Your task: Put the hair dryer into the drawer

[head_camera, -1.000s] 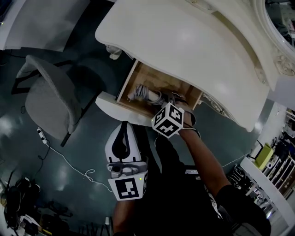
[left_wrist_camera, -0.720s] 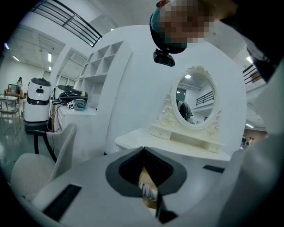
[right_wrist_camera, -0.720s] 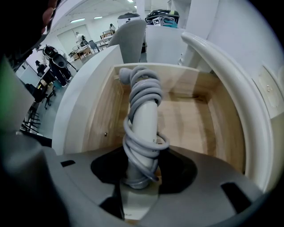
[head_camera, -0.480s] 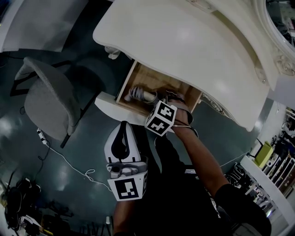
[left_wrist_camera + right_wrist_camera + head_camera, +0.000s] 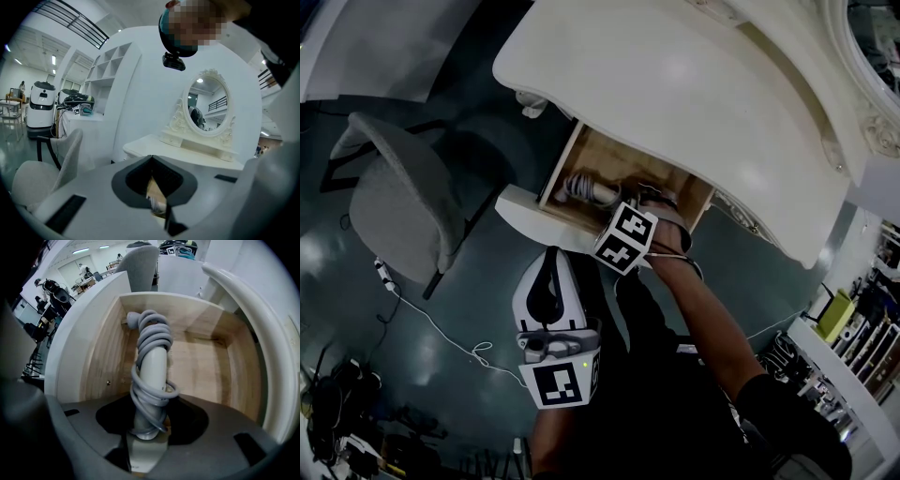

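The white hair dryer [image 5: 586, 190], its grey cord wound round the handle, lies inside the open wooden drawer [image 5: 525, 214] of the cream vanity. My right gripper [image 5: 642, 204] points straight down into the drawer, under its marker cube [image 5: 626, 237]. In the right gripper view the dryer [image 5: 153, 366] runs from between the jaws toward the drawer's far corner, and my right gripper [image 5: 151, 420] is shut on its body. My left gripper [image 5: 551, 272] hangs below the drawer front, close to my body, jaws together and empty. In the left gripper view my left gripper [image 5: 152, 159] faces the vanity.
The vanity top [image 5: 694, 103] overhangs the back of the drawer. A grey upholstered chair [image 5: 398, 202] stands left of the drawer. A white cable [image 5: 441, 333] trails over the dark floor. An oval mirror [image 5: 206, 105] stands on the vanity. Cluttered shelving sits at the lower right.
My right gripper has shifted a little to the left over the drawer, and the hair dryer has gone left with it. The left gripper has stayed where it was.
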Tool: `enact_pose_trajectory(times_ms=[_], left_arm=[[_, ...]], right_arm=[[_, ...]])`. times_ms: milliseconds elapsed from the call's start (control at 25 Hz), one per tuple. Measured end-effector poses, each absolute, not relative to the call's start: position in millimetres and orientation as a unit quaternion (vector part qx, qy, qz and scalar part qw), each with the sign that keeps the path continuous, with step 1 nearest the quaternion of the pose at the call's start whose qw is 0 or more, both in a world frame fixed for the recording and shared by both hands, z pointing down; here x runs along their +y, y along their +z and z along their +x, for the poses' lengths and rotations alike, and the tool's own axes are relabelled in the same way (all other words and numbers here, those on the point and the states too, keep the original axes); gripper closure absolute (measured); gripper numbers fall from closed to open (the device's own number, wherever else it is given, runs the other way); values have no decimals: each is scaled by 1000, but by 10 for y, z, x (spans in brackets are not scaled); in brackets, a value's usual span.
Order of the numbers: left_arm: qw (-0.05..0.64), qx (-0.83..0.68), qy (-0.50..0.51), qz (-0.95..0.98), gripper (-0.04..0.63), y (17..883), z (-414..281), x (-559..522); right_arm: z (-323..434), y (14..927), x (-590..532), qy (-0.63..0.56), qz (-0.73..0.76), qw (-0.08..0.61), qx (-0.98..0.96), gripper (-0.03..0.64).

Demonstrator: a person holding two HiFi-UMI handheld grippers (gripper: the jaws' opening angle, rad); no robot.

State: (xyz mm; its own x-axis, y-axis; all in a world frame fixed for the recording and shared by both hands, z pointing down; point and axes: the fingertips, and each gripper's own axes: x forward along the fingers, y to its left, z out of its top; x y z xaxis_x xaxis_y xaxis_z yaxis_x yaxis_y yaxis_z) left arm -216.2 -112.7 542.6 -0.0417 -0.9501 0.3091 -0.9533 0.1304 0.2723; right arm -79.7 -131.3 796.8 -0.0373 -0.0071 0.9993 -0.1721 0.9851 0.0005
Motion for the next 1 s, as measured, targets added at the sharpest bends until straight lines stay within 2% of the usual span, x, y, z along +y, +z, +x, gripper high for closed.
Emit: enact_pose_trajectory(times_ms=[1000], left_arm=[[210,-724,-1,657,572,5424,-2254,-1051]], right_arm=[[-834,8002,-1275,93,53,698,-708,396]])
